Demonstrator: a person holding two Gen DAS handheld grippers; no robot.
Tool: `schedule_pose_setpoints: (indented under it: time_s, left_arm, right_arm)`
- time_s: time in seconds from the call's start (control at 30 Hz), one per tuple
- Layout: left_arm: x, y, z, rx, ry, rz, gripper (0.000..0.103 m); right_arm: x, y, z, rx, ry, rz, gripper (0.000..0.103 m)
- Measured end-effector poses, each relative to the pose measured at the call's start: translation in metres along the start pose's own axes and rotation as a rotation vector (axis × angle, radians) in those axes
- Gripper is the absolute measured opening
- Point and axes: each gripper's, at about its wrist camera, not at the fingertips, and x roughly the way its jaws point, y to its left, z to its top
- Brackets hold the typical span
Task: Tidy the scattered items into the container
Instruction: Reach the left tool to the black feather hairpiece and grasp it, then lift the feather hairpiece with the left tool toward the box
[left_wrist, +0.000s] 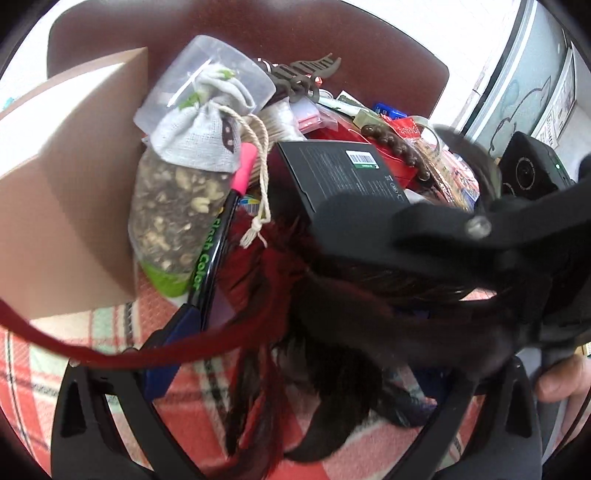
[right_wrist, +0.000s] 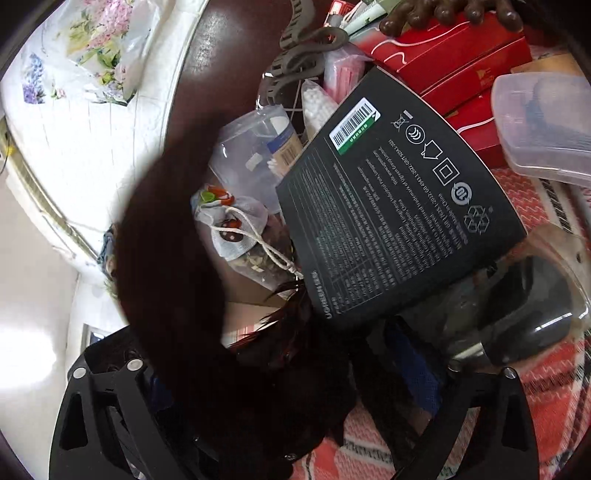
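Left wrist: glossy rigid black box (left_wrist: 332, 177) above wispy, possibly feathered plume (left_wrist: 280, 266).

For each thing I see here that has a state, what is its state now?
black box: closed, label side up, lying tilted on the pile.
drawstring pouch: tied shut, resting on a filled bag.
red box: closed.
hair claw clip: shut, lying on the pile.
clear plastic case: closed.
left hand-held gripper: open, feathers between its fingers.
right hand-held gripper: open, dark feathers in front.
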Motion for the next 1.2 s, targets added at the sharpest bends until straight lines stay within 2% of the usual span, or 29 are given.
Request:
schedule_pose_setpoints:
  time_s: [0.03, 0.07, 0.1, 0.17, 0.2, 0.27, 0.33, 0.4, 0.53, 0.77, 1.2]
  left_arm:
    - [0.002, 0.001, 0.0, -0.004, 0.0, -0.002, 0.101]
    - [0.004, 0.002, 0.001, -0.003, -0.007, 0.002, 0.101]
    - [0.003, 0.002, 0.002, 0.003, -0.022, 0.003, 0.098]
    - [0.001, 0.002, 0.004, 0.004, -0.04, -0.005, 0.075]
    - [0.002, 0.004, 0.005, -0.014, -0.023, -0.042, 0.051]
    - [0.0, 0.003, 0.004, -0.021, -0.02, -0.063, 0.047]
    - [-0.005, 0.0, 0.002, -0.007, -0.027, -0.088, 0.031]
    - [-0.014, -0.006, 0.0, 0.008, -0.032, -0.106, 0.025]
    - [-0.03, -0.014, -0.002, 0.032, -0.05, -0.121, 0.021]
    - [-0.053, -0.027, -0.003, 0.05, -0.09, -0.145, 0.021]
    - [-0.104, -0.055, 0.004, 0.105, -0.189, -0.134, 0.021]
  right_arm:
    - [0.002, -0.001, 0.001, -0.002, -0.003, -0.001, 0.083]
    - [0.003, -0.004, 0.003, 0.002, 0.002, -0.001, 0.069]
    - [0.006, -0.006, 0.004, 0.008, 0.01, -0.005, 0.062]
    - [0.01, -0.01, 0.004, 0.022, 0.026, -0.014, 0.037]
    - [0.011, -0.011, 0.003, 0.029, 0.031, -0.005, 0.036]
    - [0.01, -0.011, 0.002, 0.03, 0.029, 0.006, 0.036]
    - [0.008, -0.012, 0.0, 0.039, 0.033, 0.031, 0.035]
    - [0.004, -0.011, -0.003, 0.054, 0.03, 0.062, 0.034]
    - [-0.007, -0.003, -0.007, 0.045, 0.023, 0.091, 0.034]
    - [-0.03, 0.015, -0.015, 0.023, 0.002, 0.13, 0.033]
    - [-0.073, 0.062, -0.027, -0.061, -0.056, 0.176, 0.033]
